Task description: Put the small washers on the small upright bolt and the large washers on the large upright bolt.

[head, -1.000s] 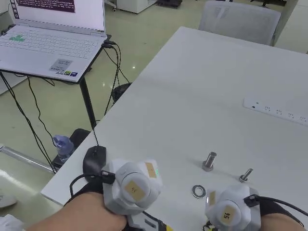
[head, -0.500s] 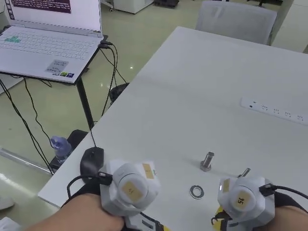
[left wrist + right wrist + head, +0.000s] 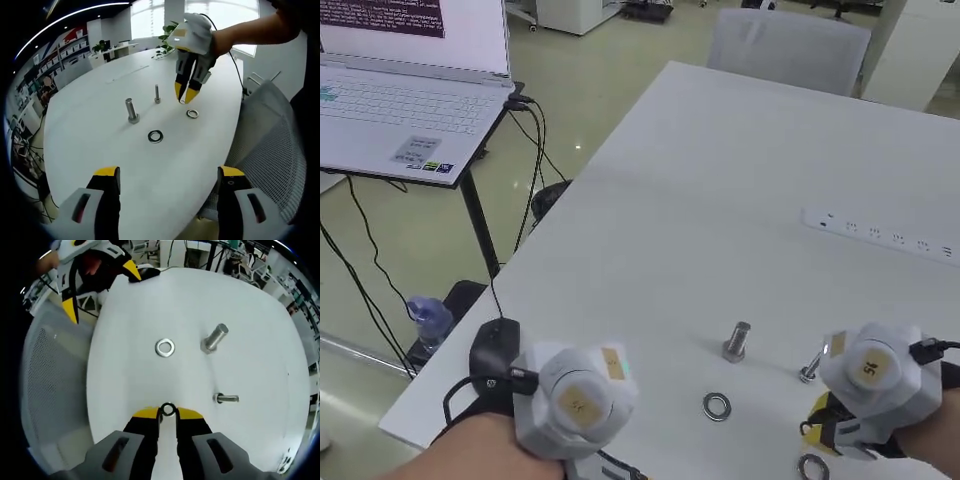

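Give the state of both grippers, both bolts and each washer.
left gripper: fingers open, empty
right gripper: fingers shut on held washer
large bolt: upright, bare
small bolt: upright, bare
washer by large bolt: flat on table
washer near right gripper: flat on table

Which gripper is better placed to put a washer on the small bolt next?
Right. The right gripper pinches a small washer near the small bolt; the left gripper hangs open, farther back.
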### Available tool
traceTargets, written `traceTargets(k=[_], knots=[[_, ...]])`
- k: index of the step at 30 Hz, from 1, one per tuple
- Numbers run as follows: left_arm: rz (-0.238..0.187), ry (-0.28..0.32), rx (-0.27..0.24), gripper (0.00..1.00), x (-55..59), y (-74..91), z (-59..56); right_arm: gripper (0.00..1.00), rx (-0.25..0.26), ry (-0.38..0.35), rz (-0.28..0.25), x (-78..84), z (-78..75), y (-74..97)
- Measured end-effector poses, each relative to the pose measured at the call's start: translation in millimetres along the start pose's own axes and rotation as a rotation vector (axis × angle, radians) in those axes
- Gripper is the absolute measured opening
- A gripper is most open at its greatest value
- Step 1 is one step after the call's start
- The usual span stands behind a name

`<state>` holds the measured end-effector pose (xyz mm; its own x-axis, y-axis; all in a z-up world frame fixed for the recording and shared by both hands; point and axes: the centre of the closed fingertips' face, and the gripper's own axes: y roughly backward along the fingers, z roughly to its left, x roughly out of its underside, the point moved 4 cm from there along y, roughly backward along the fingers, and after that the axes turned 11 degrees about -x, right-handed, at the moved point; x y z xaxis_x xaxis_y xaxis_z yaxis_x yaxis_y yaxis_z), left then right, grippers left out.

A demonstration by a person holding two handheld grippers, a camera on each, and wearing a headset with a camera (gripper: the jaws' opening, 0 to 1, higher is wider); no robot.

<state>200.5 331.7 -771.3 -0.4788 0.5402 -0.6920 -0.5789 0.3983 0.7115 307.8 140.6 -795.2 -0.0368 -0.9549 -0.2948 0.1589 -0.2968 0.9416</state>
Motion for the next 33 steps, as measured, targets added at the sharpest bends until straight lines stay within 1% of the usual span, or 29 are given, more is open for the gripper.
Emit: traceTargets(k=[3, 7, 11, 16, 20, 25, 33], knots=[[0.001, 0.001, 0.001, 0.79, -1.2, -0.3, 1.2, 0.13, 0.015, -0.030, -0.005, 4.9, -12.0, 11.1], [0.007, -0.001, 0.002, 0.79, -0.3, -1.6, 2.6, 0.13, 0.038, -0.052, -0.008, 9.5, -27.4, 23.3], [0.011, -0.002, 0.003, 0.79, 0.1, -3.1, 3.0, 0.13, 0.047, -0.062, -0.012, 10.1, -36.1, 29.6], [0.013, -0.001, 0.006, 0.79, -0.4, -4.5, 2.9, 0.13, 0.059, -0.052, -0.008, 6.2, -47.1, 36.2], [0.015, -0.001, 0.007, 0.79, -0.3, -5.2, 3.3, 0.13, 0.064, -0.060, -0.031, -2.6, -53.5, 44.0], [0.019, 0.004, 0.008, 0.78, -0.6, -5.8, 3.1, 0.13, 0.072, -0.056, -0.038, -10.6, -59.2, 46.0], [0.023, 0.007, 0.006, 0.78, 0.6, -5.8, 3.6, 0.13, 0.064, -0.047, -0.032, -18.8, -64.4, 38.2]])
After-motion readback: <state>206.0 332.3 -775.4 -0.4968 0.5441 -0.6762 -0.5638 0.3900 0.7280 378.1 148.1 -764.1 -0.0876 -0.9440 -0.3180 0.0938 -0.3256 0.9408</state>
